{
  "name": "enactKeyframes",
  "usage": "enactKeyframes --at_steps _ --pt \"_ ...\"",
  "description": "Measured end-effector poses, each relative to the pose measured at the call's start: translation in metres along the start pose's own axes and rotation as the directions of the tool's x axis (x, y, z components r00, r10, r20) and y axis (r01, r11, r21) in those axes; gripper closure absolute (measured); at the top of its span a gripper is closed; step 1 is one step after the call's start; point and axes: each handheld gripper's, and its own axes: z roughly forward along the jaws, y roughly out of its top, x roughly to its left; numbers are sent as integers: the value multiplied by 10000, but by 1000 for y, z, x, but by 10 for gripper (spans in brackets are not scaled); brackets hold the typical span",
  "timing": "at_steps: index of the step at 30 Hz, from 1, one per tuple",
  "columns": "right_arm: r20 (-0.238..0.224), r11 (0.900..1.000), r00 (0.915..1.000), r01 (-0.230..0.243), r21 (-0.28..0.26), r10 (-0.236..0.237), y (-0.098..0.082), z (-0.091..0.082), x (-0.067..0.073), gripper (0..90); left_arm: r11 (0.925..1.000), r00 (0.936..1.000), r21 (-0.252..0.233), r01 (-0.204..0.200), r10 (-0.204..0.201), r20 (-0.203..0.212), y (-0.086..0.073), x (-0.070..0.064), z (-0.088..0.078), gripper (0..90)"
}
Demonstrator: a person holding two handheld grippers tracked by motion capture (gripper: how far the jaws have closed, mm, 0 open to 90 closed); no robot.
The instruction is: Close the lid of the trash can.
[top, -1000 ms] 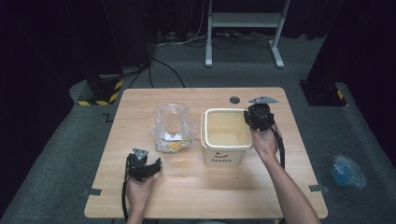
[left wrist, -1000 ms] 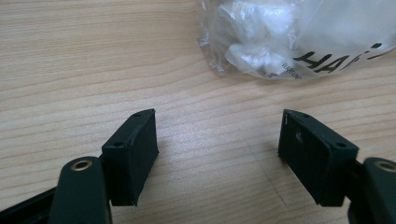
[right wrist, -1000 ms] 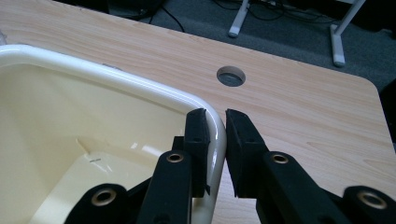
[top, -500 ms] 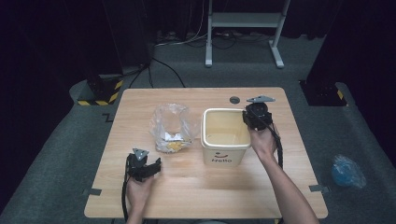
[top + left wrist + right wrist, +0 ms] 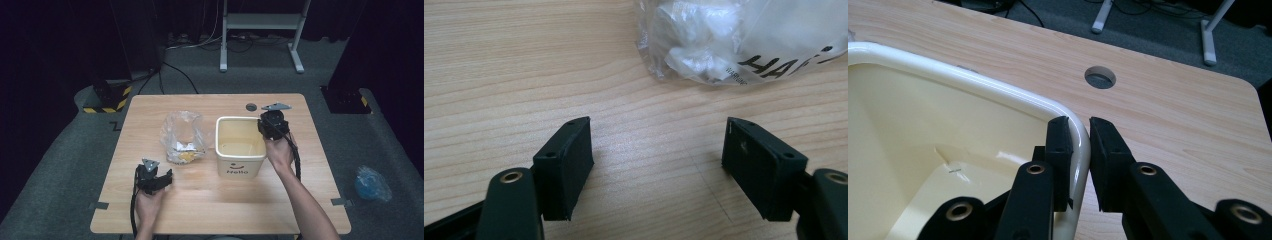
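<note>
High view: the cream bin (image 5: 240, 146) stands on the wooden table (image 5: 220, 210), the clear plastic bag (image 5: 182, 137) just to its left and the left gripper (image 5: 167, 176) in front of that bag, while the right gripper (image 5: 264, 128) sits at the bin's far right corner; nothing has shifted since the earlier frames. Left gripper view: the left gripper (image 5: 656, 145) holds its jaws wide apart over bare wood, nothing between them, the bag (image 5: 744, 40) just beyond. Right gripper view: the right gripper (image 5: 1080, 137) is clamped on the bin's rim (image 5: 1079, 145), one jaw inside the wall and one outside.

Bright even overhead light on the table (image 5: 220, 210), dark surroundings, soft shadows, near jaws slightly blurred
</note>
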Motion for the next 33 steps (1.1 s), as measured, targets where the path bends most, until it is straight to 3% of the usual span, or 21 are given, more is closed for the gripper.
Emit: enactKeyframes --at_steps 33 --pt "156 10000 9999 48 80 -49 0 0 3 785 10000 10000 17 -29 29 -2 0 0 0 284"
